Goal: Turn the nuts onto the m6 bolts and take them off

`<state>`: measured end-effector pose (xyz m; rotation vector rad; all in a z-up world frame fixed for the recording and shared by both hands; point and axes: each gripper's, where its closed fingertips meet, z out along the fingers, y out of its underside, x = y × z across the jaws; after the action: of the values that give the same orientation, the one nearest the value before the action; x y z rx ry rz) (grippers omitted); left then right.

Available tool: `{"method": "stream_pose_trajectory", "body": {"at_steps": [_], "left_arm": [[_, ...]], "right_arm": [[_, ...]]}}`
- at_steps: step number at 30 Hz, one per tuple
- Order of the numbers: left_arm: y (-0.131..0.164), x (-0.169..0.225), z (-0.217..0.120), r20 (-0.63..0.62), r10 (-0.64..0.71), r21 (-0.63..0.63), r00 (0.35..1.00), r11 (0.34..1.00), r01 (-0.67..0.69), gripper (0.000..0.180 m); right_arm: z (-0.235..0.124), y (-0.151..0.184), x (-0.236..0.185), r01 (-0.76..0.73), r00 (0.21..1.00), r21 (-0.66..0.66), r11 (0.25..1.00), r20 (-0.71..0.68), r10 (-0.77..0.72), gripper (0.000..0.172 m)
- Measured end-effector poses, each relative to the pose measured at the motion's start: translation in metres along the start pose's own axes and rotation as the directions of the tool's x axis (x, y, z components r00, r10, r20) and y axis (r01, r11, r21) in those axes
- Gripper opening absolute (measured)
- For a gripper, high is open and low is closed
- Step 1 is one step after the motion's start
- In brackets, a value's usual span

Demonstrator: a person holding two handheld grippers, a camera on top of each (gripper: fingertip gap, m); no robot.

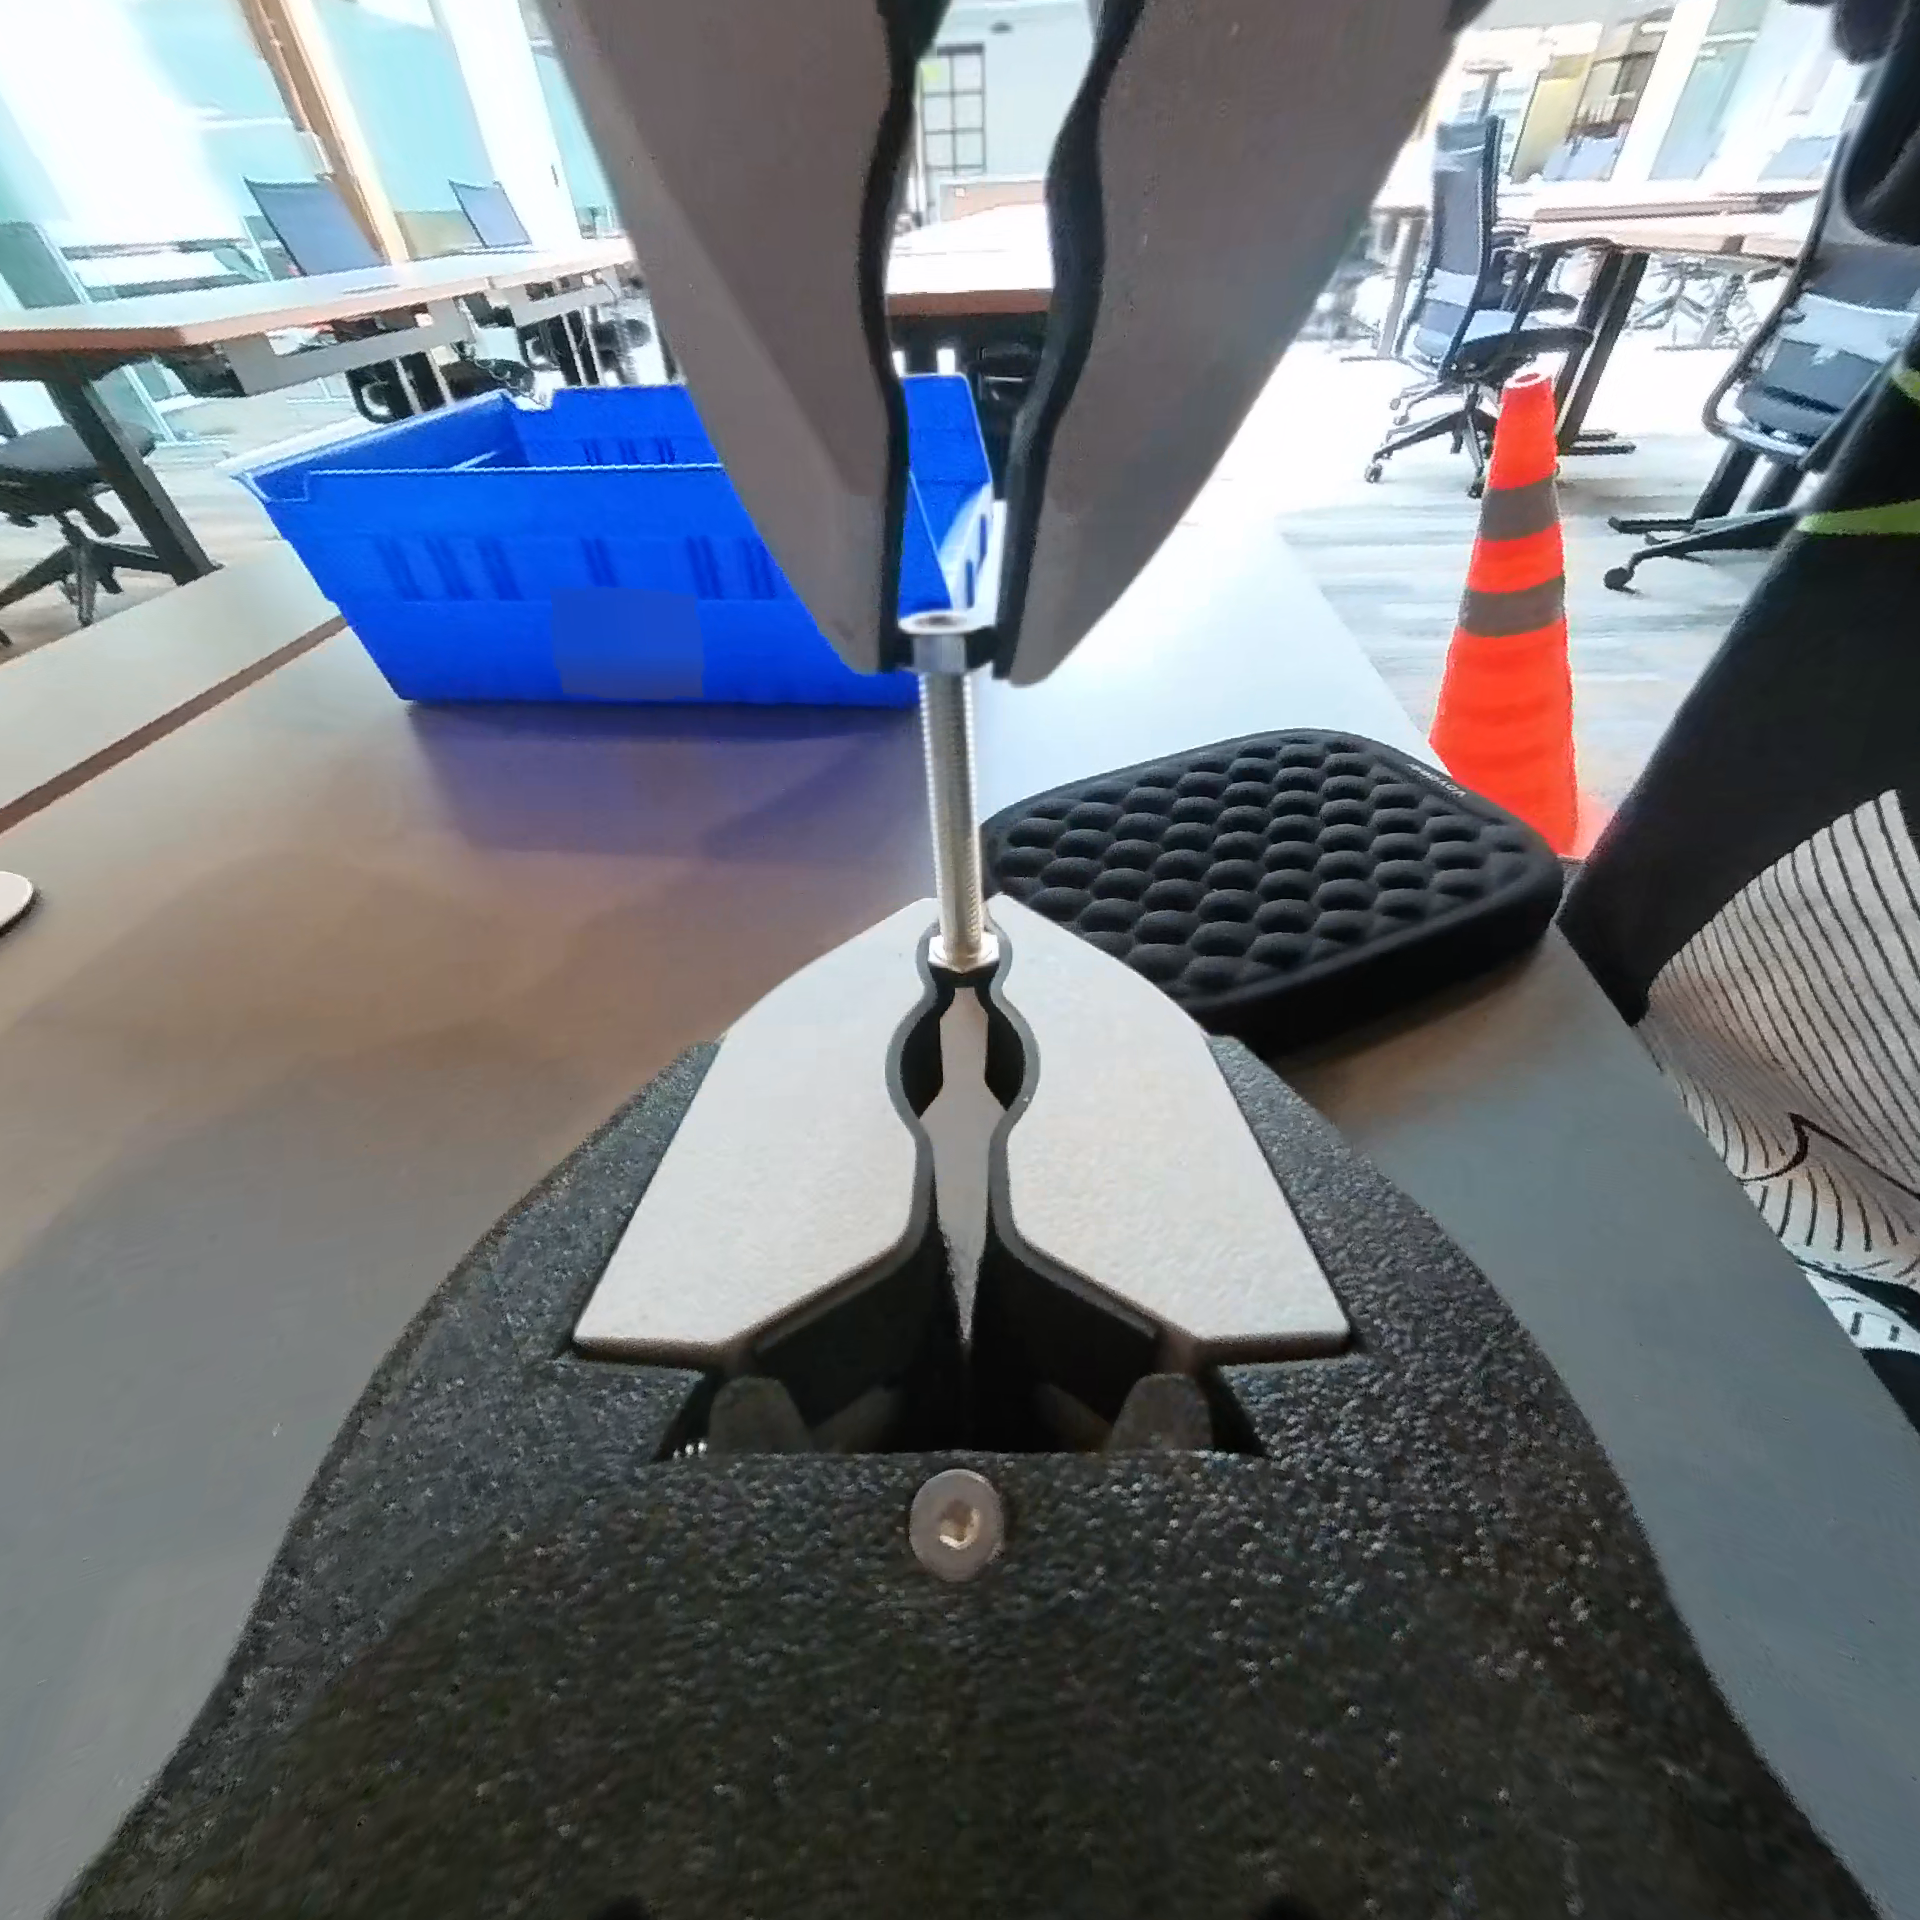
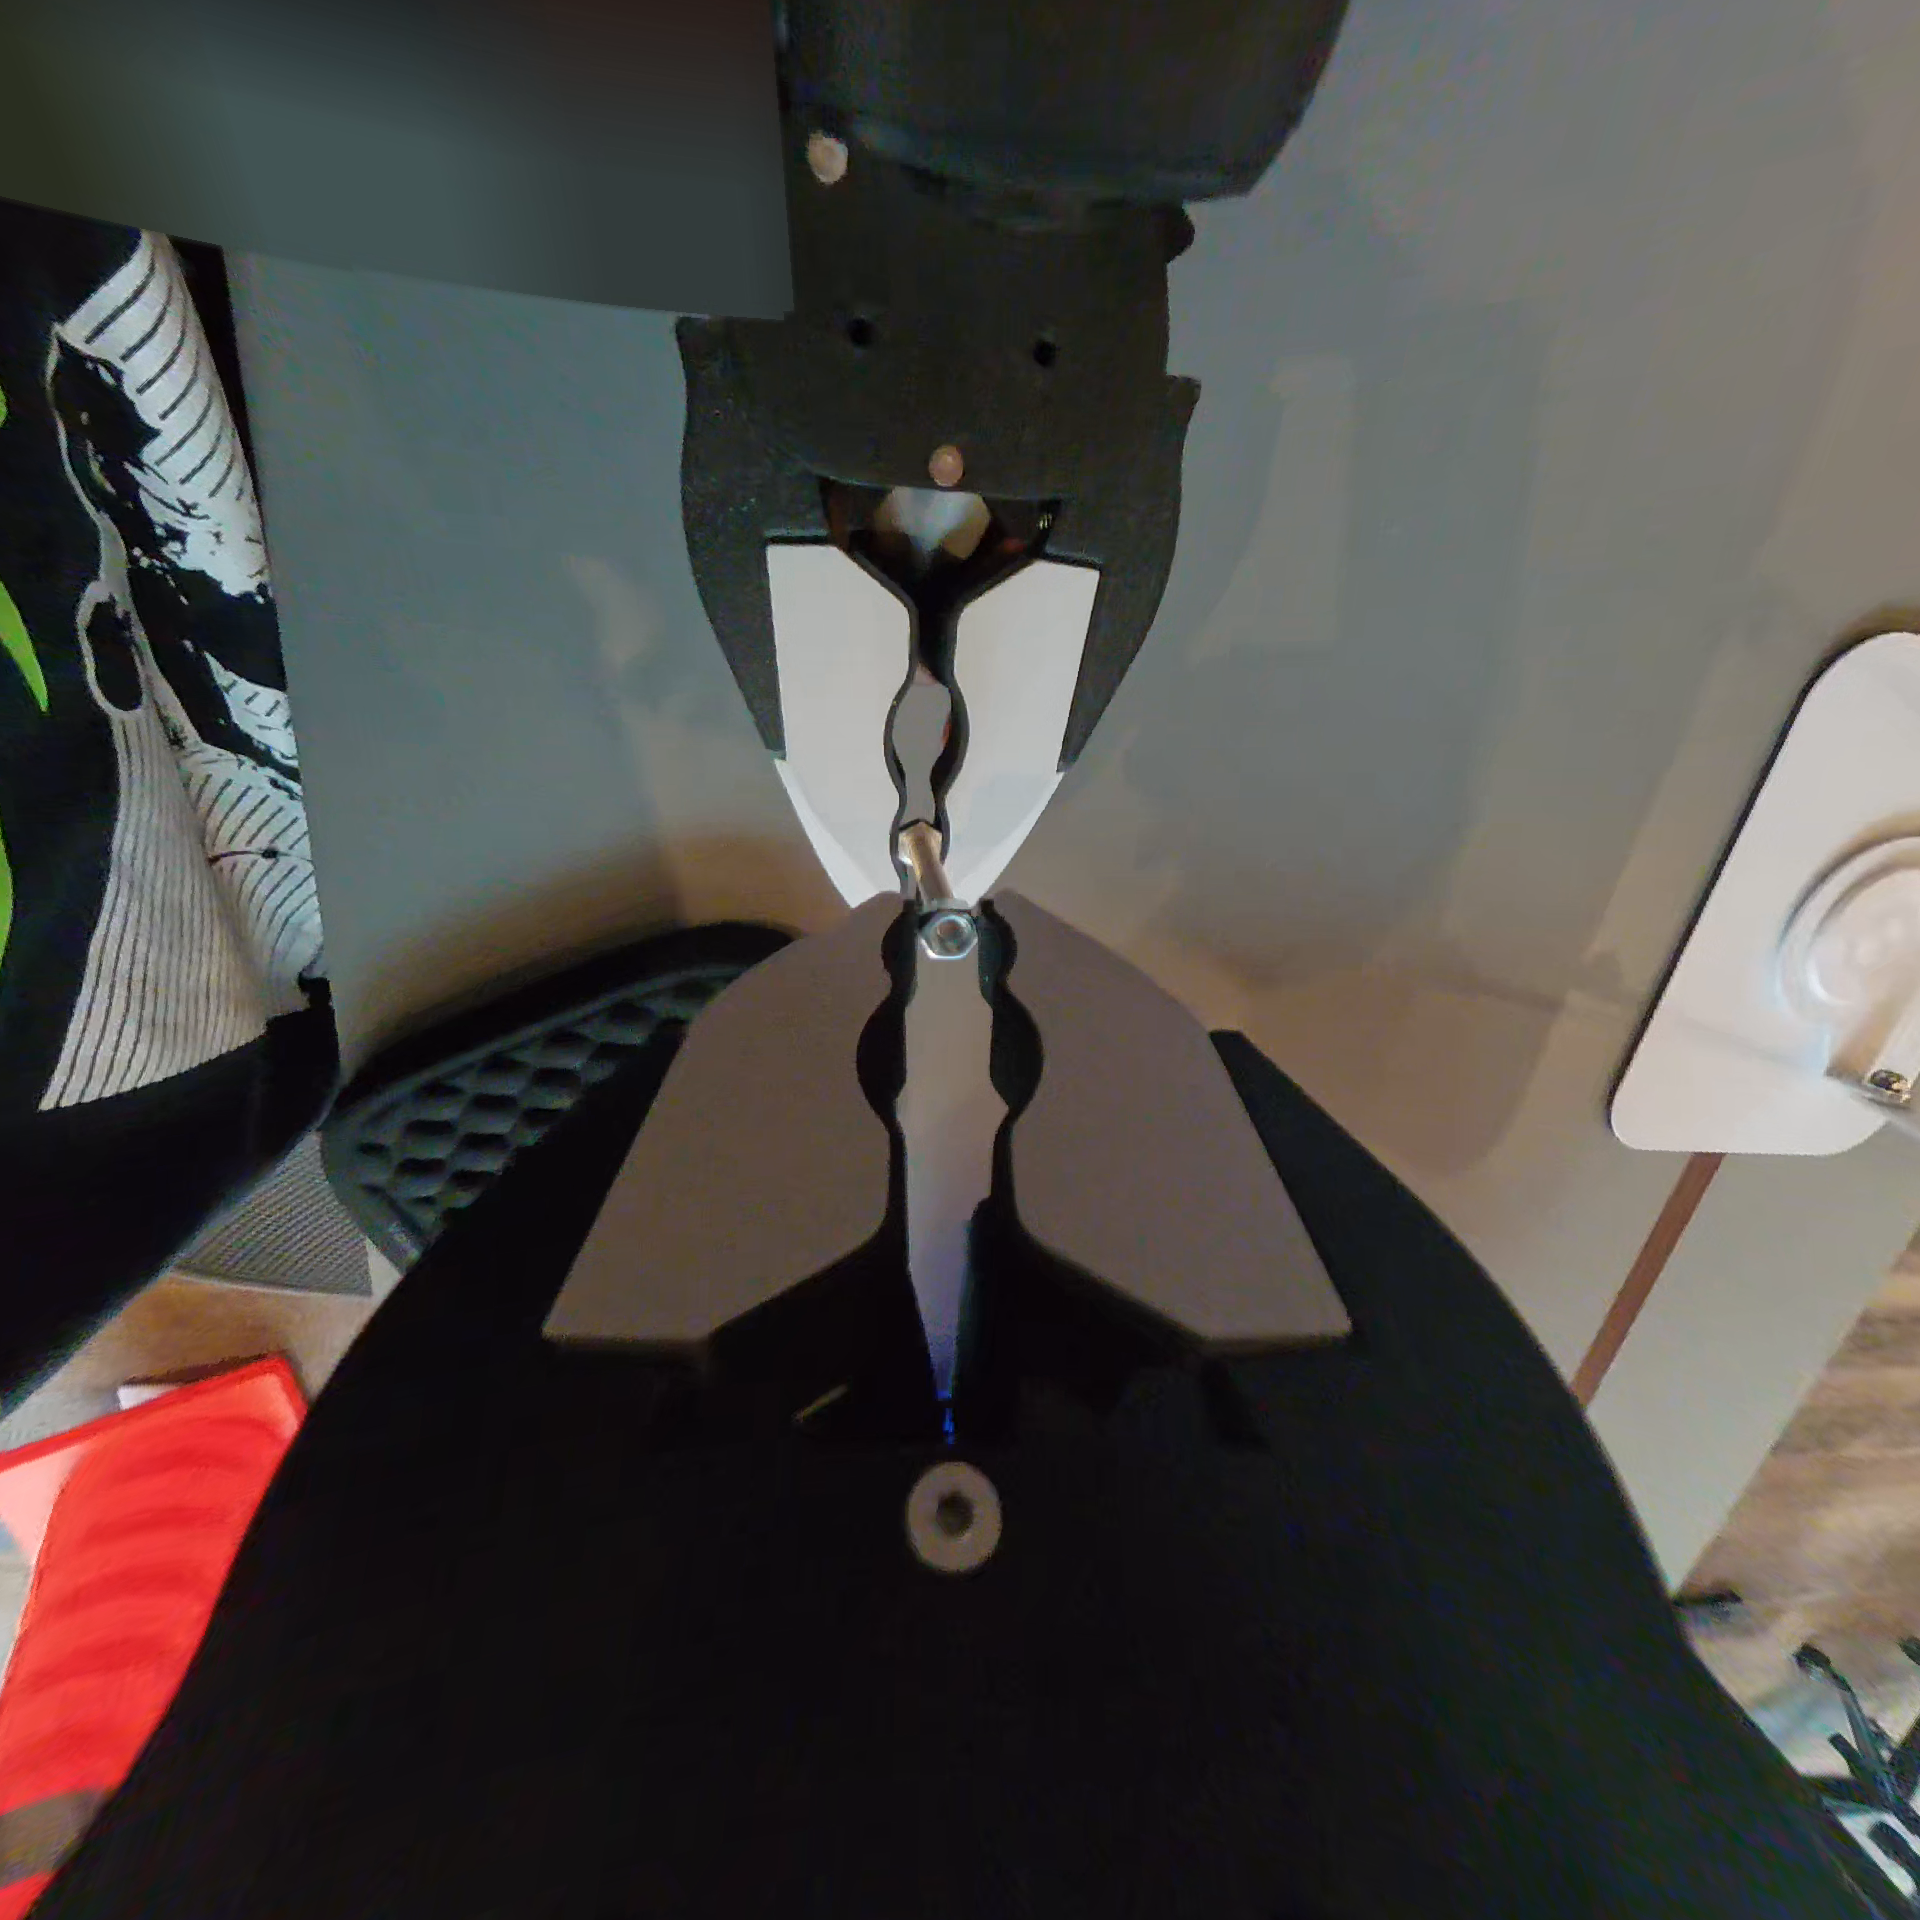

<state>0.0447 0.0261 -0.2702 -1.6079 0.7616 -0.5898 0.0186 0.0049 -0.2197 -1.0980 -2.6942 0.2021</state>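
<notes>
Closest to me, my left tongs (image 1: 962,951) pinch the threaded end of the silver bolt (image 1: 954,800), beside its nut (image 1: 964,948). Left of them sits a blue bin (image 1: 582,551) on the tabletop (image 1: 416,935); right, a black pad (image 1: 1278,883). Beyond, my right tongs (image 1: 943,652) grip the bolt's head.

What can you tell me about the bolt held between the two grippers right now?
The bolt is silver metal with a long shank threaded all along its visible length. It stands about upright, clear of the table. Its lower end, where a wider collar shows, is clamped in the left gripper. Its upper end carries a silver nut, pinched by the right gripper reaching down from above.
</notes>
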Motion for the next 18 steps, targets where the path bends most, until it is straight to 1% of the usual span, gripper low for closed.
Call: {"method": "stream_pose_trajectory", "body": {"at_steps": [1, 3, 4, 7, 9, 11, 13, 17, 18], "left_arm": [[0.000, 0.000, 0.000, -0.004, -0.004, 0.003, 1.000, 1.000, 0.004, 0.002], [-0.003, -0.001, -0.001, -0.005, -0.007, 0.016, 1.000, 1.000, 0.007, 0.003], [-0.003, -0.003, -0.002, 0.004, -0.004, 0.019, 1.000, 1.000, 0.004, 0.003], [-0.005, -0.010, -0.005, 0.054, -0.002, 0.034, 0.999, 0.999, 0.000, 0.003], [-0.006, -0.014, -0.007, 0.092, 0.010, 0.038, 0.996, 0.999, -0.013, 0.002], [-0.005, -0.016, -0.007, 0.107, 0.019, 0.029, 0.994, 0.999, -0.022, 0.002], [-0.002, -0.016, -0.006, 0.106, 0.017, 0.018, 0.994, 1.000, -0.019, 0.002], [-0.002, -0.017, -0.006, 0.108, 0.025, 0.010, 0.994, 1.000, -0.026, 0.002], [-0.001, -0.016, -0.006, 0.105, 0.027, 0.007, 0.994, 1.000, -0.028, 0.002]], "right_arm": [[0.000, -0.002, 0.000, -0.002, 1.000, 0.014, 1.000, 0.003, 0.002, 0.011], [-0.002, -0.004, -0.001, -0.017, 1.000, 0.029, 0.999, 0.019, 0.017, 0.027], [-0.002, -0.005, 0.000, -0.030, 0.999, 0.036, 0.999, 0.025, 0.029, 0.030], [-0.002, -0.002, 0.003, -0.111, 0.994, 0.035, 0.993, 0.028, 0.110, 0.037], [-0.002, 0.001, 0.009, -0.170, 0.985, 0.036, 0.985, -0.005, 0.170, 0.034], [-0.003, 0.000, 0.013, -0.203, 0.979, 0.063, 0.977, -0.023, 0.204, 0.026], [-0.005, -0.002, 0.012, -0.205, 0.978, 0.078, 0.976, -0.012, 0.207, 0.023], [0.002, -0.002, 0.008, -0.181, 0.984, 0.051, 0.982, 0.005, 0.181, 0.022], [0.004, -0.003, 0.008, -0.170, 0.985, 0.053, 0.984, 0.000, 0.170, 0.016]]}}
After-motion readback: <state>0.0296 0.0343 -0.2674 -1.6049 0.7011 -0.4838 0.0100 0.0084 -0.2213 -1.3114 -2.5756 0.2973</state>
